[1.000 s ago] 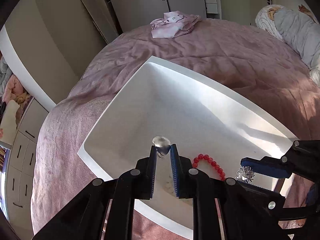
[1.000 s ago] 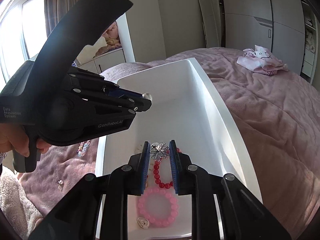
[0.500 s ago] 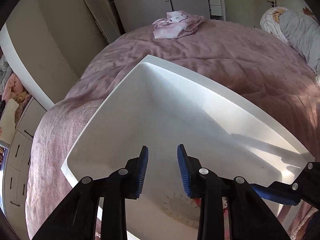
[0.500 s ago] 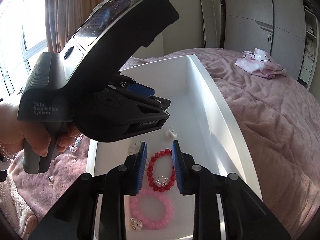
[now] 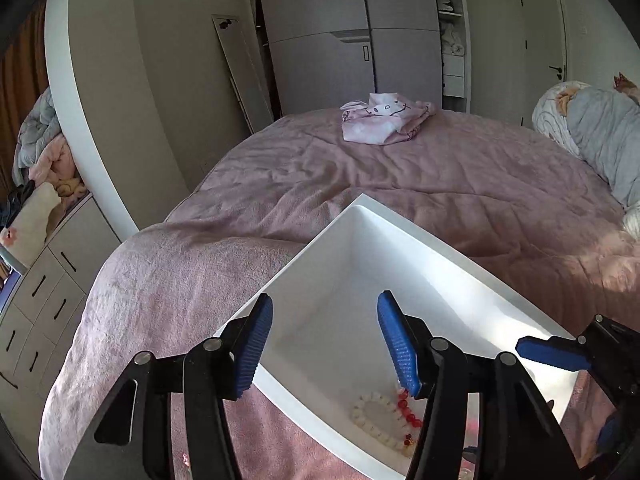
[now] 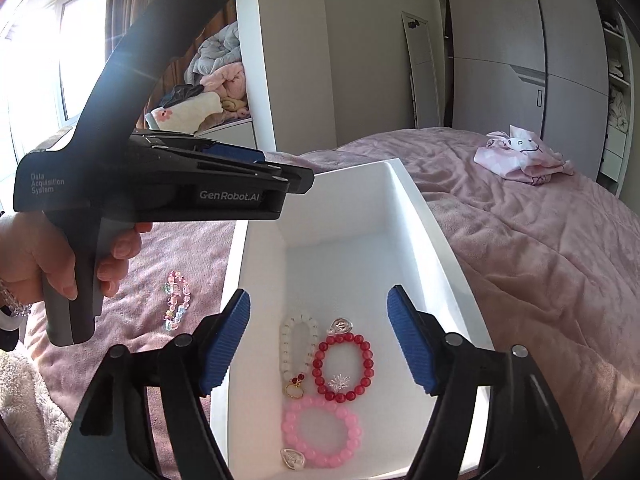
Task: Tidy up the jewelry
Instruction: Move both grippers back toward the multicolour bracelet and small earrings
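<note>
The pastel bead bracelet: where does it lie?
In the right wrist view, the pastel bead bracelet lies on the pink bedspread, left of the white tray.

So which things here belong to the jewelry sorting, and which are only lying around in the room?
Belongs to the job:
white tray
red bracelet
pink bracelet
white bracelet
pastel bracelet, lying on the blanket outside the tray
left gripper and right gripper, jaws open, empty

Just lying about:
pink garment
grey bedding
wardrobe

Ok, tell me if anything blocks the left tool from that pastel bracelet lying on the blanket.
Nothing visible does. The pastel bracelet lies on open blanket left of the white bin, below the open left tool.
</note>
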Tool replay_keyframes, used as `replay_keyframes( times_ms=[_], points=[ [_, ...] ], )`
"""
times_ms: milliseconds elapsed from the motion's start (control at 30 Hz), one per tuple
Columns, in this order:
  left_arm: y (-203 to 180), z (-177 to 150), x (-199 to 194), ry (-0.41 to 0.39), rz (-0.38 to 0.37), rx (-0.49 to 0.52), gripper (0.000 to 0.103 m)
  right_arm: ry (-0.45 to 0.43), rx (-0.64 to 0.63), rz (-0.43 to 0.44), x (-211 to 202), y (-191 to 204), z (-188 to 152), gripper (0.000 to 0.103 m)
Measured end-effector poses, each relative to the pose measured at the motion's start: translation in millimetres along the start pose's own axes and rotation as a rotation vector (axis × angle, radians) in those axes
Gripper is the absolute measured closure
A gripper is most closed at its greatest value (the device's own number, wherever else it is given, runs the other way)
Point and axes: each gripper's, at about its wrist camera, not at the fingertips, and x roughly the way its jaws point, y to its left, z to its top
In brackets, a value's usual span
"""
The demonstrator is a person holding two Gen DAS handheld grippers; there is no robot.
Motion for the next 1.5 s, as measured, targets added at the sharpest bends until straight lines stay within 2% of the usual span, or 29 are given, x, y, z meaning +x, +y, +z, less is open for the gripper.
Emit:
replay_keyframes(
  times_ms=[33,67,100,200,333,567,733,867,1067,1233,1300,1400,1500],
  points=[
    [4,-3,-7,-0.011,0.006,-0.009,0.028,-0.011,-0.009,-0.006,-2,3,1,0.025],
    [9,-6,-14,-0.020,0.010,-0.015,0.023,-0.018,-0.018,-0.008,-4,7,2,0.019],
    [13,-9,-20,-0.028,0.022,-0.014,0.018,-0.025,-0.026,-0.007,-6,10,3,0.018],
    [28,-22,-39,-0.043,0.064,0.001,0.018,-0.038,-0.047,0.003,-10,21,3,0.016],
    [57,-44,-61,-0.028,0.103,-0.038,0.015,-0.070,-0.056,0.021,-13,34,3,0.011],
    [115,-92,-88,0.007,0.154,-0.131,0.013,-0.121,-0.006,0.153,-18,50,4,0.010],
    [145,-126,-96,0.031,0.182,-0.204,0.013,-0.174,-0.059,0.226,-29,74,1,0.010],
    [159,-155,-104,-0.004,0.169,-0.296,0.013,-0.206,-0.151,0.315,-41,103,-4,0.010],
    [164,-195,-82,-0.014,0.180,-0.344,0.013,-0.126,-0.260,0.391,-21,147,-20,0.011],
    [177,-220,-61,-0.006,0.150,-0.383,0.013,-0.040,-0.312,0.407,4,172,-44,0.013],
    [183,-224,-56,0.002,0.132,-0.399,0.013,0.003,-0.324,0.389,17,180,-52,0.013],
    [190,-225,-58,-0.021,0.103,-0.407,0.013,0.051,-0.326,0.379,35,186,-60,0.021],
    [190,-223,-52,-0.042,0.095,-0.348,0.013,0.089,-0.326,0.395,49,191,-66,0.026]
  ],
)
